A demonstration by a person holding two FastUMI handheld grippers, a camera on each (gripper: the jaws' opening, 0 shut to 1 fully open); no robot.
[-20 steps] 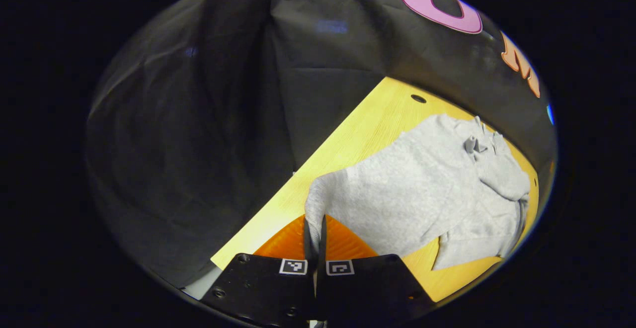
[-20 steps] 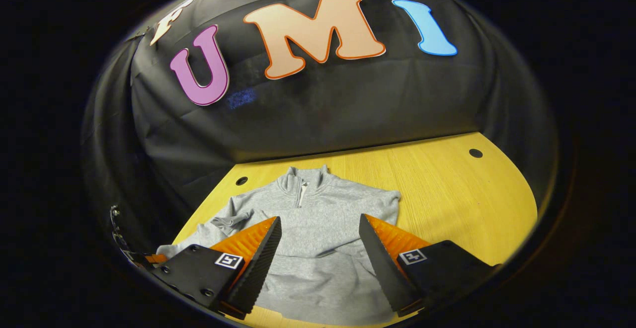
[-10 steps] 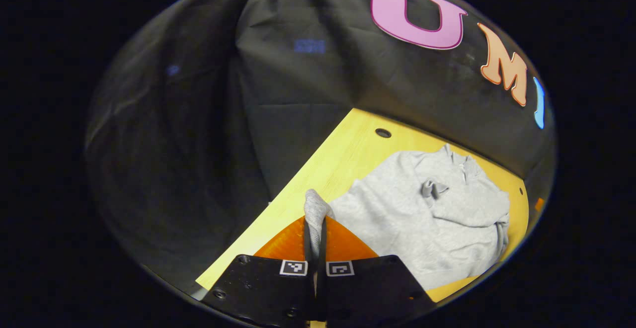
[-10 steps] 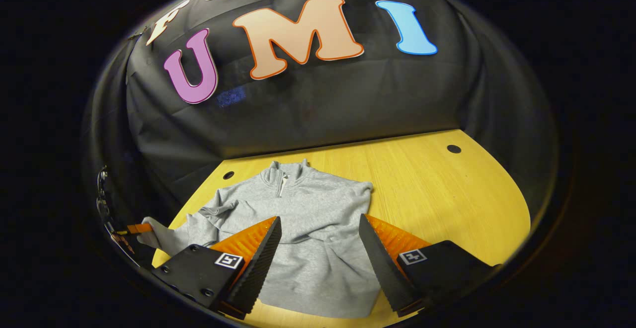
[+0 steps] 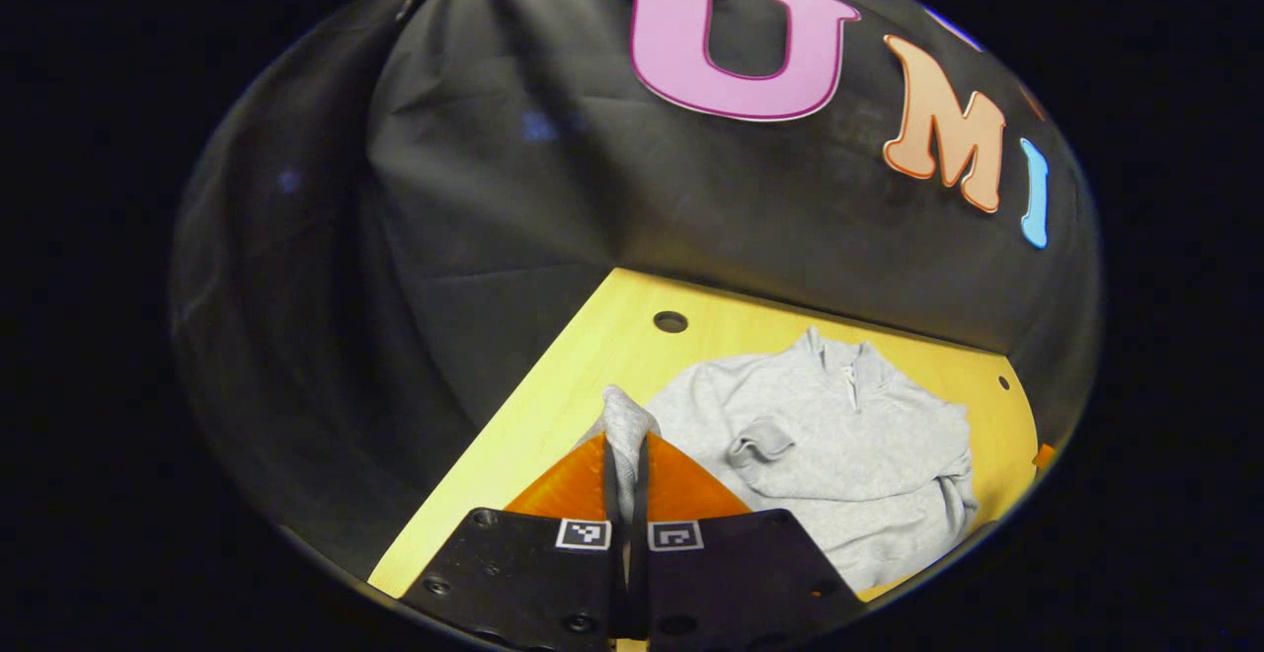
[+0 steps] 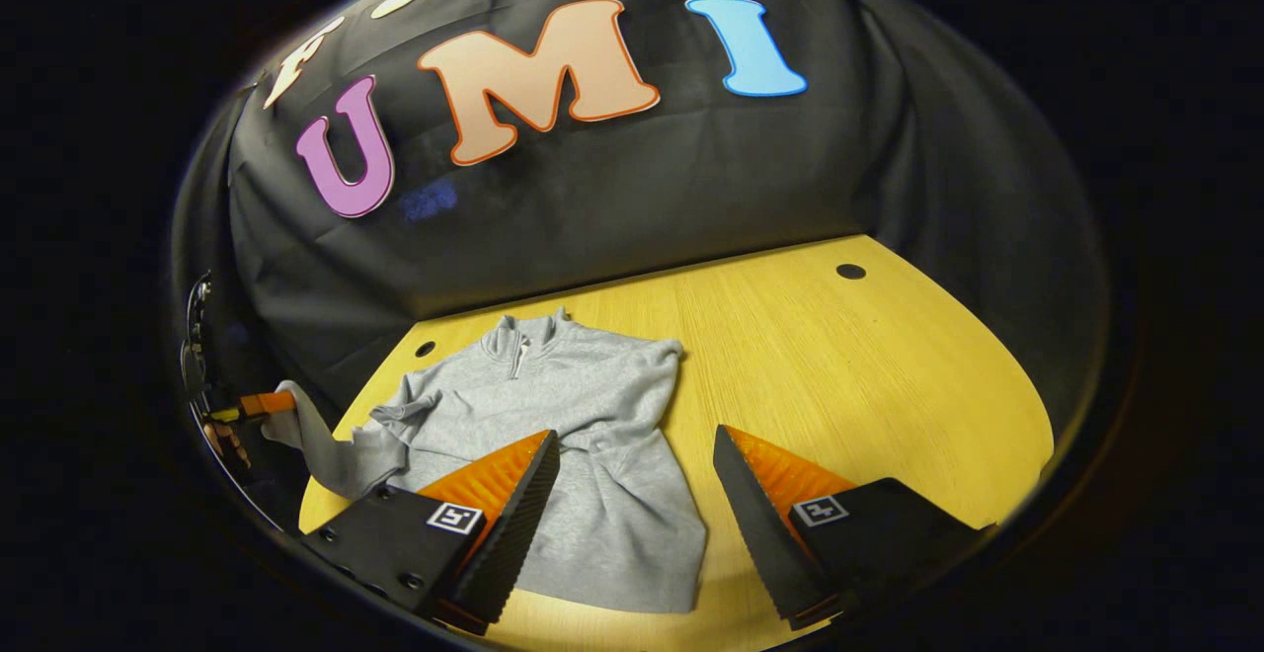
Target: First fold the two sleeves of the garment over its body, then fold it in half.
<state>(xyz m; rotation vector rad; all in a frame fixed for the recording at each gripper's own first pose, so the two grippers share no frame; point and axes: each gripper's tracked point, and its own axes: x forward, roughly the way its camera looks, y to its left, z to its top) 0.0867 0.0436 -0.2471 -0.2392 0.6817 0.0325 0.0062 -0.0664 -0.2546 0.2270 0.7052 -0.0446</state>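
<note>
Pinched tight on the sleeve (image 5: 626, 425), my left gripper (image 5: 626, 454) lifts it off the table (image 6: 839, 366) beside the grey garment (image 6: 563, 415) for folding over the body, while my right gripper (image 6: 632, 494) hangs wide open above the hem, empty.

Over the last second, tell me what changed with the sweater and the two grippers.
The left gripper, still shut on the sweater's sleeve, has lifted it off the table out to the side; in the right gripper view the sleeve now hangs stretched from it. The right gripper stayed open above the sweater, touching nothing, and the body stays flat with the other sleeve folded over it.
</note>
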